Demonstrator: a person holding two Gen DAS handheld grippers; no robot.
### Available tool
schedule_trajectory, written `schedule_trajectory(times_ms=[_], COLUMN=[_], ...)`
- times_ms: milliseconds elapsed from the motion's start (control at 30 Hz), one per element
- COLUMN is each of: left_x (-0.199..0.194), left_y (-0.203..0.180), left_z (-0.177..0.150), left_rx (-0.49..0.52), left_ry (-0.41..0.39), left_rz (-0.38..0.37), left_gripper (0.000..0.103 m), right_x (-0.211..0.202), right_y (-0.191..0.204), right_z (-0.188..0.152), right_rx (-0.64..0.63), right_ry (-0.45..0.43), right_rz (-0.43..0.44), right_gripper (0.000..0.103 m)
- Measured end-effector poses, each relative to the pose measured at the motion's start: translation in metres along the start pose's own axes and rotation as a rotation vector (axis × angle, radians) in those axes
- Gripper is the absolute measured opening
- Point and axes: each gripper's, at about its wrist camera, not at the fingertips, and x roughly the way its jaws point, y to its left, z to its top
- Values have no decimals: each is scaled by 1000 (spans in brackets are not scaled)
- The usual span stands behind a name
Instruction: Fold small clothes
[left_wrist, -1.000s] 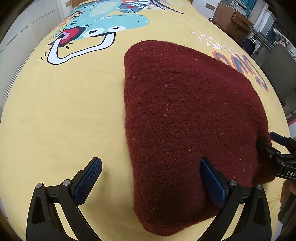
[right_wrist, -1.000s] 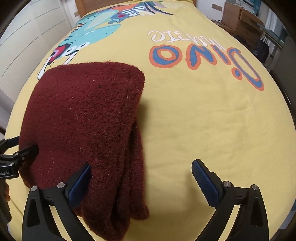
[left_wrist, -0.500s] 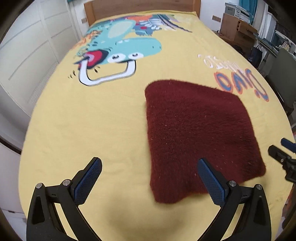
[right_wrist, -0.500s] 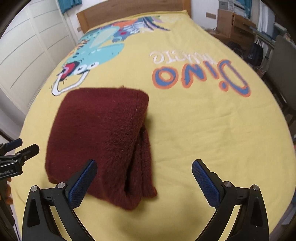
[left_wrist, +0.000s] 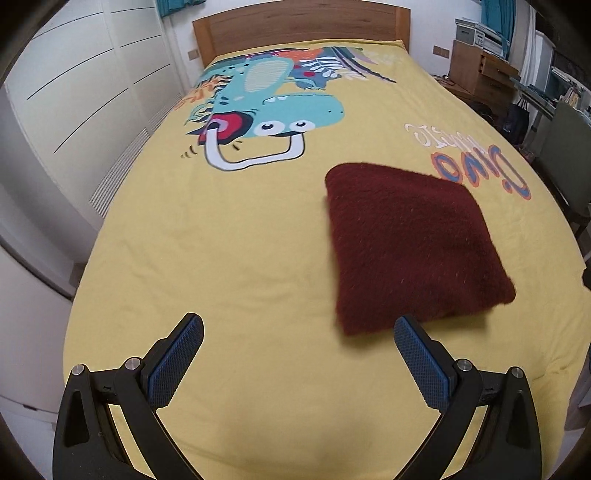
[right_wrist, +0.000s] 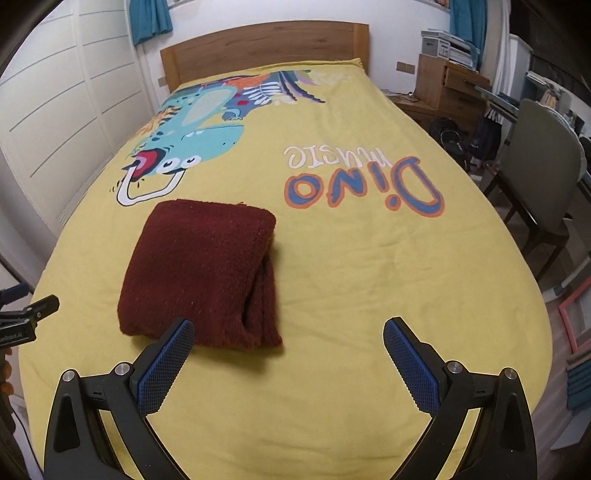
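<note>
A dark red fuzzy garment (left_wrist: 410, 243) lies folded into a thick square on the yellow bed sheet (left_wrist: 240, 258). From the right wrist the same garment (right_wrist: 207, 266) shows its layered open edge on its right side. My left gripper (left_wrist: 297, 360) hangs open above the sheet, short of the garment's near left corner, holding nothing. My right gripper (right_wrist: 286, 363) is open too, just off the garment's near edge, with empty jaws. The left gripper's tips (right_wrist: 33, 306) peek in at the far left of the right wrist view.
The sheet carries a dinosaur print (right_wrist: 192, 147) and "Dino music" lettering (right_wrist: 362, 181). A wooden headboard (left_wrist: 299, 29) closes the far end. White wardrobe doors (left_wrist: 74, 110) run along the left; a chair (right_wrist: 539, 177) and wooden drawers (right_wrist: 450, 92) stand on the right.
Both grippers have pulled back and up from the garment, so it looks smaller and farther away. The folded garment stays put on the sheet. Both grippers remain open.
</note>
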Motion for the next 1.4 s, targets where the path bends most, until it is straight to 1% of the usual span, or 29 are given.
schedule_trajectory(times_ms=[133, 200, 300, 467, 900, 1300, 1400], left_x=[-2, -4, -1, 1, -3, -4, -3], left_y=[3, 3, 3, 9, 15, 11, 12], left_z=[-12, -16, -19, -24, -26, -29, -30], left_rx=[-13, -6, 8, -8, -11, 0, -6], left_ry=[17, 14, 22, 28, 25, 29, 34], left_rz=[-8, 2, 6, 4, 15, 30, 22], left_gripper=[102, 102, 102, 102, 102, 102, 102], right_x=[-9, -12, -15, -18, -23, -26, -27], right_y=[-6, -9, -11, -13, -12, -11, -11], right_z=[-10, -16, -21, -26, -30, -31, -31], right_rx=[19, 24, 26, 21, 16, 13, 13], right_ry=[2, 7, 10, 18, 11, 13, 12], right_rz=[-7, -15, -22, -36, -45, -49, -50], right_gripper=[102, 102, 102, 102, 102, 102, 102])
